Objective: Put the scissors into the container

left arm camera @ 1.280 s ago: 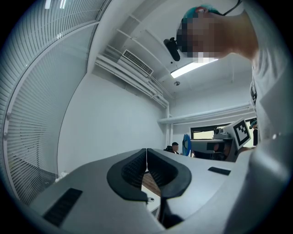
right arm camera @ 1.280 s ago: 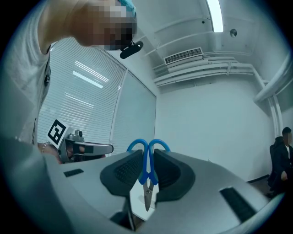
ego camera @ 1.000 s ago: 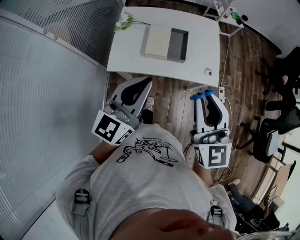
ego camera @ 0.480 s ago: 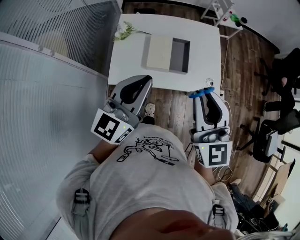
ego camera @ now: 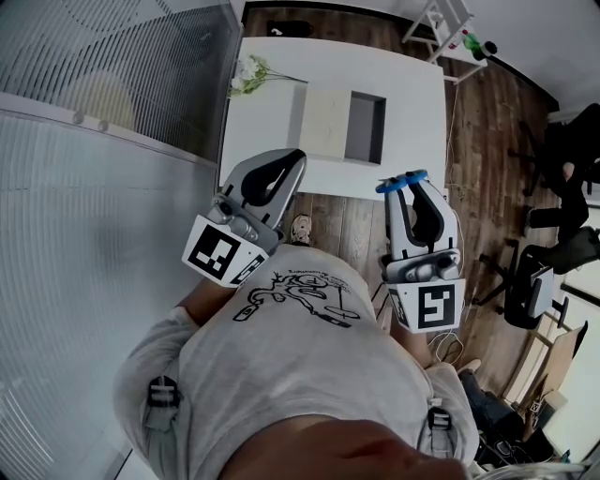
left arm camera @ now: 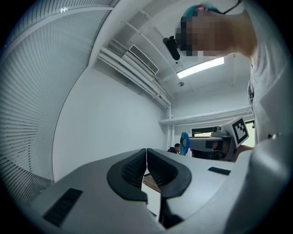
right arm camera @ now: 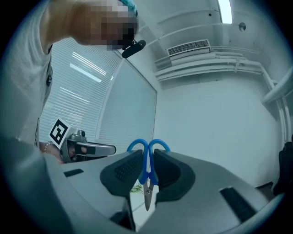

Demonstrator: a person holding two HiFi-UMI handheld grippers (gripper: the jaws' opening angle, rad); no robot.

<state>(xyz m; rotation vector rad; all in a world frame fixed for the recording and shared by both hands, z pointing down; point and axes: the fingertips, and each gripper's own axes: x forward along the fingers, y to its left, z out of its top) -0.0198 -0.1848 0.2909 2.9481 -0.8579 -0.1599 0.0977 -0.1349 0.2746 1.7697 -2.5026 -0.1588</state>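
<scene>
Blue-handled scissors (ego camera: 401, 182) sit between the jaws of my right gripper (ego camera: 405, 187), which is shut on them. In the right gripper view the handles (right arm camera: 137, 146) rise above the pads and the blades (right arm camera: 147, 194) hang down. My left gripper (ego camera: 294, 159) is shut with nothing in it, its pads (left arm camera: 137, 169) meeting in the left gripper view. Both grippers are held level in front of the person's chest, just short of the white table (ego camera: 272, 131). On the table stands the container (ego camera: 382, 131), with a grey open half and a beige lid (ego camera: 325, 122) over the other half.
White flowers (ego camera: 248, 73) lie at the table's far left corner. A slatted wall (ego camera: 84, 187) runs along the left. Wooden floor (ego camera: 347, 220) lies under the grippers, with black office chairs (ego camera: 562, 187) at the right and a white stand (ego camera: 441, 23) beyond the table.
Both grippers have moved forward toward the table, which now lies closer beneath their tips. The scissors stay in the right gripper, and the left stays shut.
</scene>
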